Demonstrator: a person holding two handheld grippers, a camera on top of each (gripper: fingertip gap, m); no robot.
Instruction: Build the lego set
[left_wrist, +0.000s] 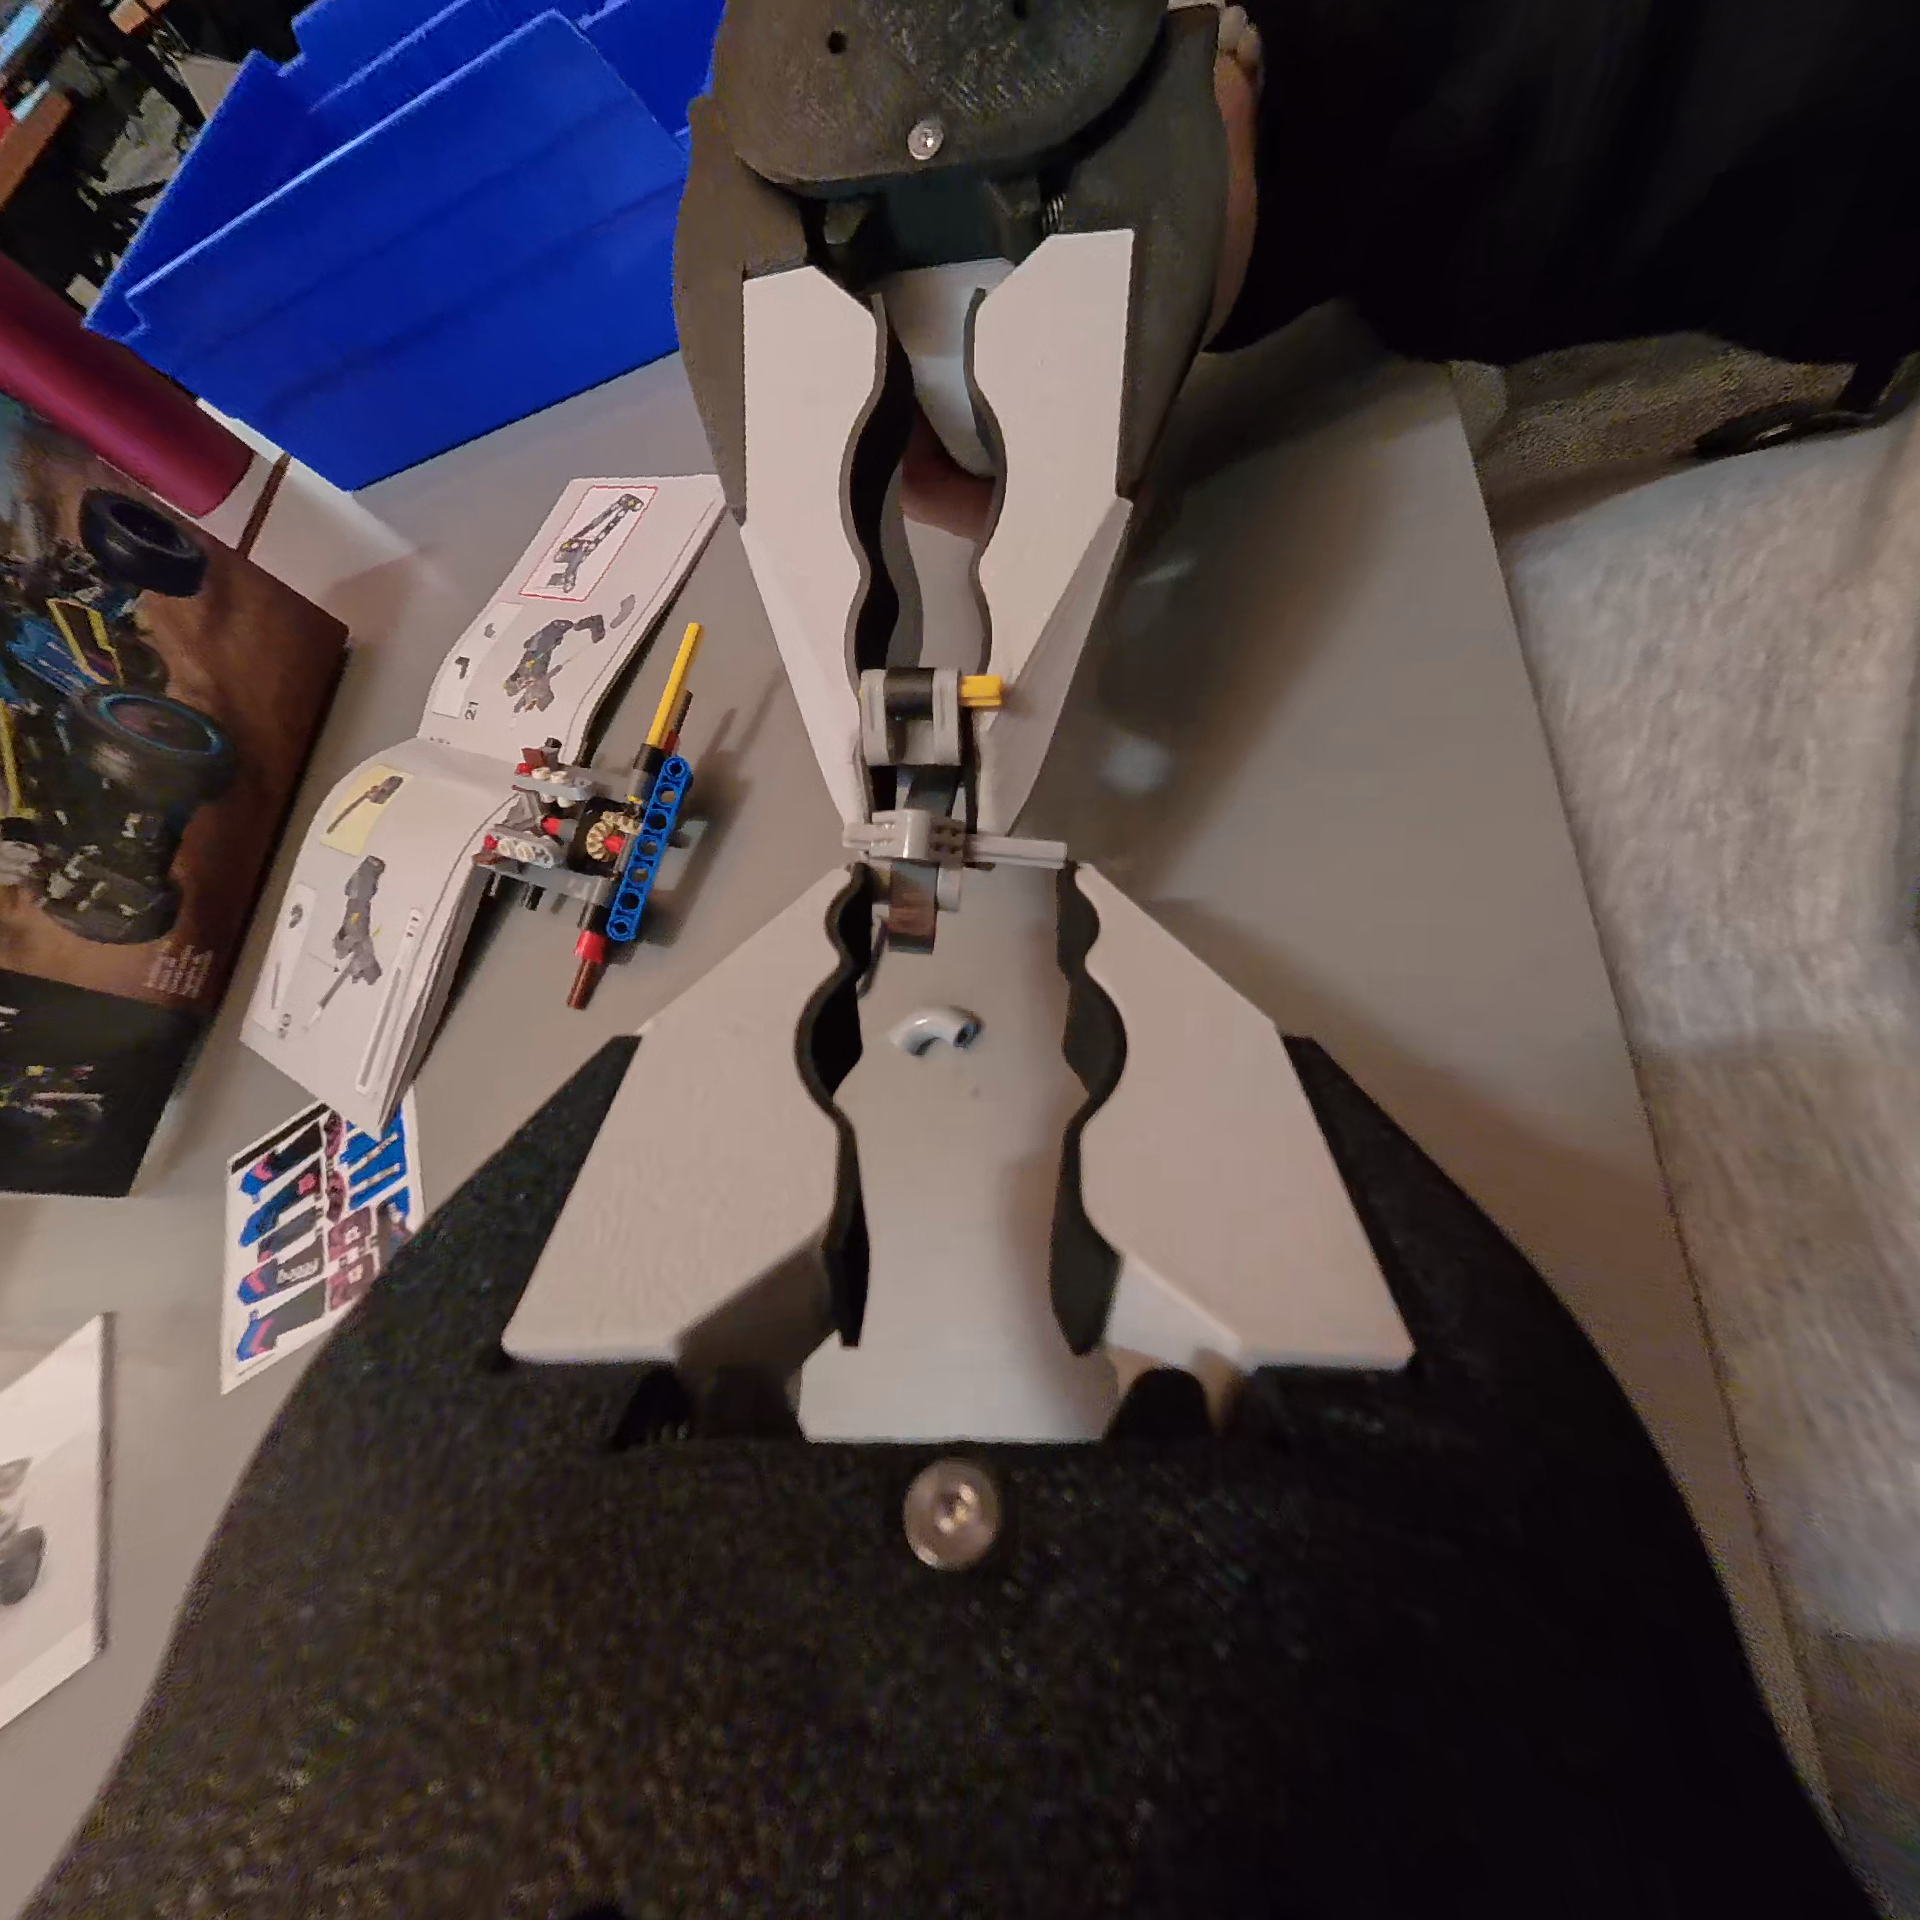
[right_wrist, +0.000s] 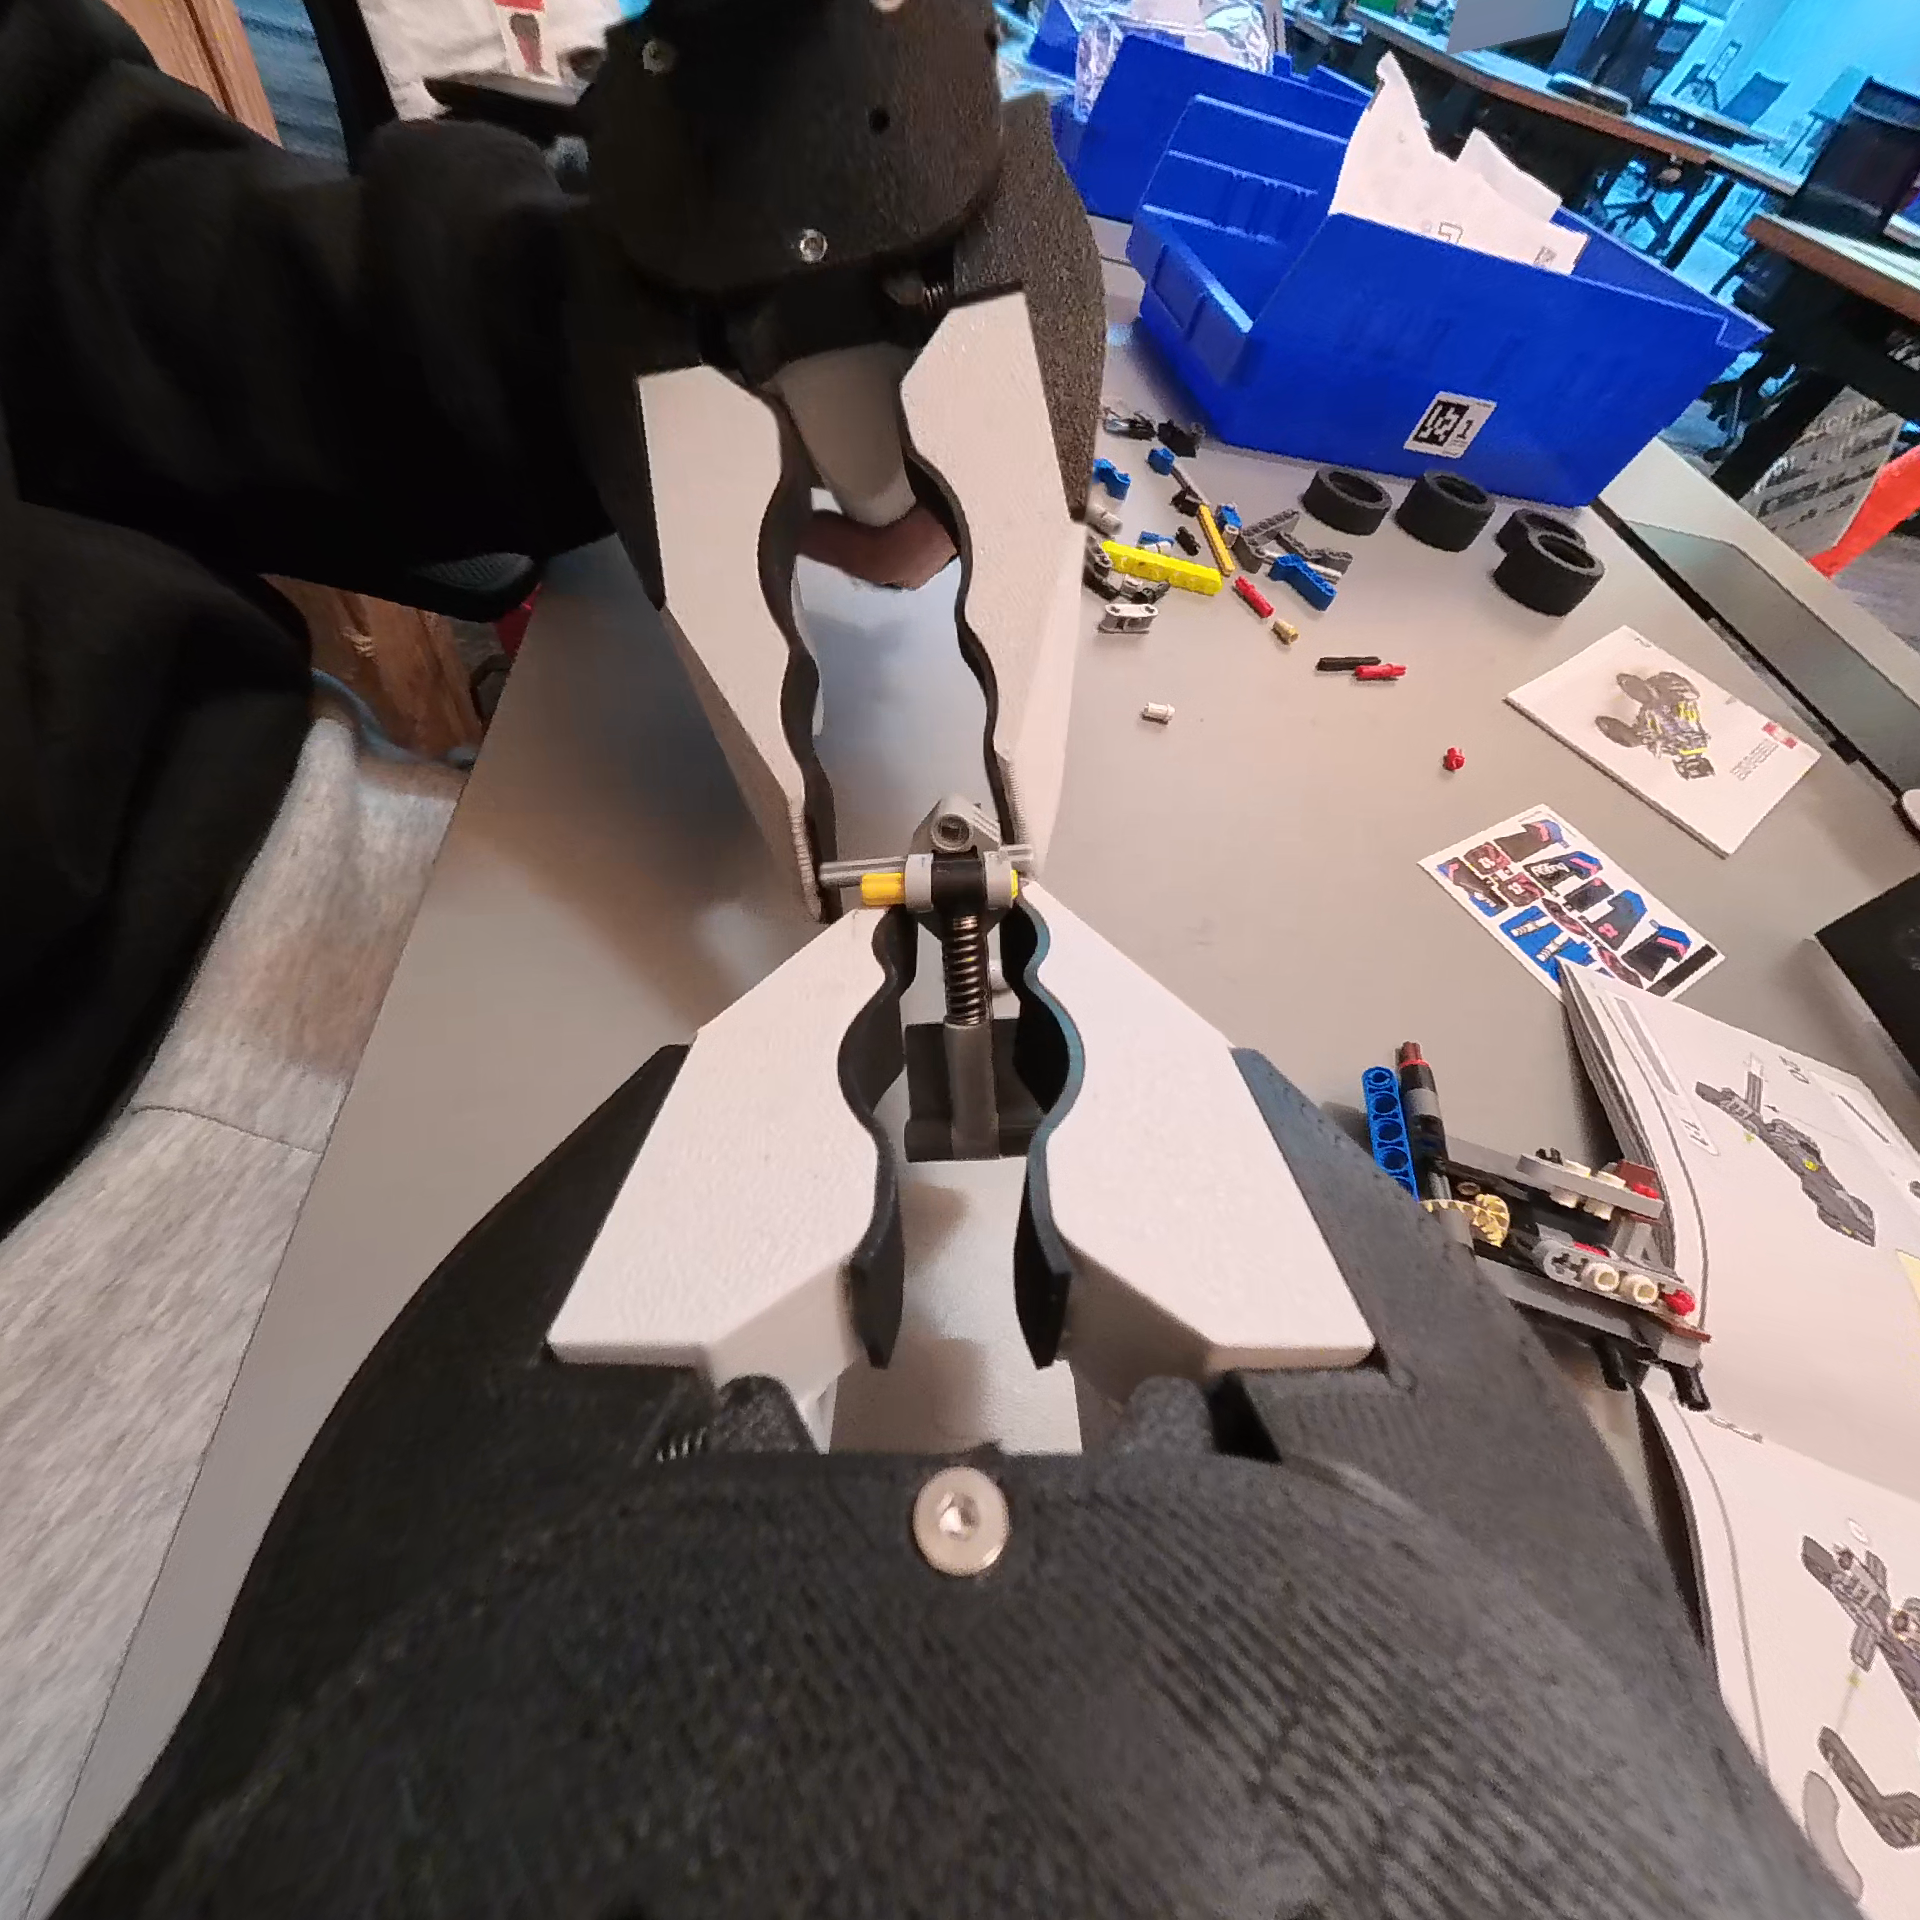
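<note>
A small grey shock-absorber assembly (right_wrist: 961, 987) with a black spring, a yellow pin (left_wrist: 985, 690) and a thin grey axle (left_wrist: 1023, 852) across it hangs above the grey table between both grippers. My right gripper (right_wrist: 961, 920) is shut on the assembly's body and shows from above in the left wrist view (left_wrist: 925, 821). My left gripper (left_wrist: 956, 873) faces it tip to tip, and its fingertips press on the two ends of the axle. It shows in the right wrist view (right_wrist: 914, 862).
A partly built chassis (left_wrist: 603, 831) with a blue beam lies by the open instruction booklet (left_wrist: 416, 831). A sticker sheet (right_wrist: 1569, 904), loose parts (right_wrist: 1216, 561), black tyres (right_wrist: 1444, 509) and blue bins (right_wrist: 1403, 322) sit farther off. A small white elbow piece (left_wrist: 935, 1029) lies below. Both grippers' tips are close together, under 4 cm apart.
</note>
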